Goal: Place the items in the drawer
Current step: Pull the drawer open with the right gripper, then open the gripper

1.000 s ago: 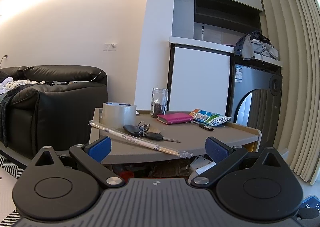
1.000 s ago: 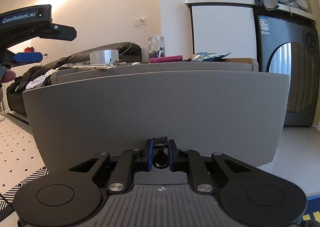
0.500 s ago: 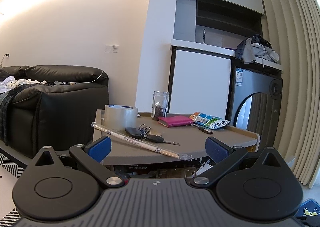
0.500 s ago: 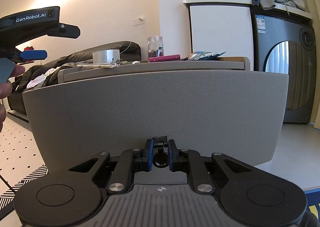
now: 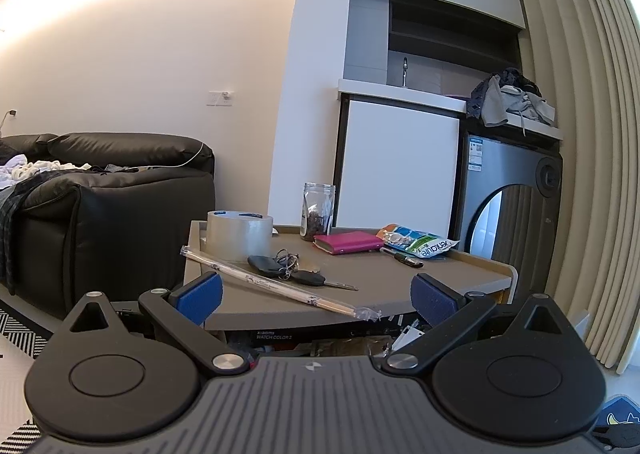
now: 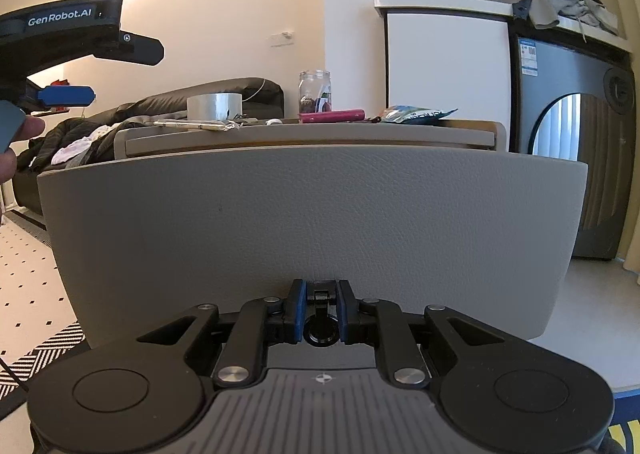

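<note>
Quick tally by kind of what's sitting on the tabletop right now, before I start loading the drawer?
Tape roll: 1
Glass jar: 1
Pink wallet: 1
Snack packet: 1
Pen: 1
Key bunch with fobs: 1
Wrapped chopsticks: 1
Total: 7

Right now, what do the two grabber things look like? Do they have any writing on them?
Both are black plastic with blue pads on the fingers. The left gripper and the right gripper each have two round black discs, silver screws and a grey ribbed body. In the right wrist view, the left one's side reads "GenRobot.AI" in white letters.
</note>
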A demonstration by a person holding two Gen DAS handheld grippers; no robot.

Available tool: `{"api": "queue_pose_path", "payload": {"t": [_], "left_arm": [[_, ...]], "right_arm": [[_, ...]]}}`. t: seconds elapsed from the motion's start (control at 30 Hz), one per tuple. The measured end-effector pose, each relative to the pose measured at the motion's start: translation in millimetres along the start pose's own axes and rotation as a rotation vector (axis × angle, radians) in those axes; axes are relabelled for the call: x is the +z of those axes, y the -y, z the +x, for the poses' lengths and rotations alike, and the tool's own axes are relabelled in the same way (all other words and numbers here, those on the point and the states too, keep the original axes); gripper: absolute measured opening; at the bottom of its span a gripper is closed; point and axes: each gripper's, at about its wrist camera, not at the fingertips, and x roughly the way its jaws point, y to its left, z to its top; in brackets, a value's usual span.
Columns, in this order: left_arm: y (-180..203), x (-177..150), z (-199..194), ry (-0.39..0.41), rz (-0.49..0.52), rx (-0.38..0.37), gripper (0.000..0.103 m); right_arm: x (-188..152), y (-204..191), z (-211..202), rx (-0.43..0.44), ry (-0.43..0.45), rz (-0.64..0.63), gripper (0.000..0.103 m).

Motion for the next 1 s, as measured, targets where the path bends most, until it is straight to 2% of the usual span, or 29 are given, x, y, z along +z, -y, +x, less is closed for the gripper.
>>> {"api": "queue_pose_path", "payload": {"t": [0.3, 0.73, 1.0], "left_arm": [[0, 0, -2, -0.002, -0.001, 0.004, 0.103], [8, 7, -18, 0.023, 0.025, -0.004, 0.103], [9, 12, -27, -0.013, 0.008, -0.023, 0.103]], "right_arm": [[-5, 3, -10, 0.012, 0.003, -0.005, 0.017], [-14, 5, -47, 0.025, -0.013, 0.026, 0.017], [-15, 7, -64, 0.039, -0.043, 0.032, 0.017]]}}
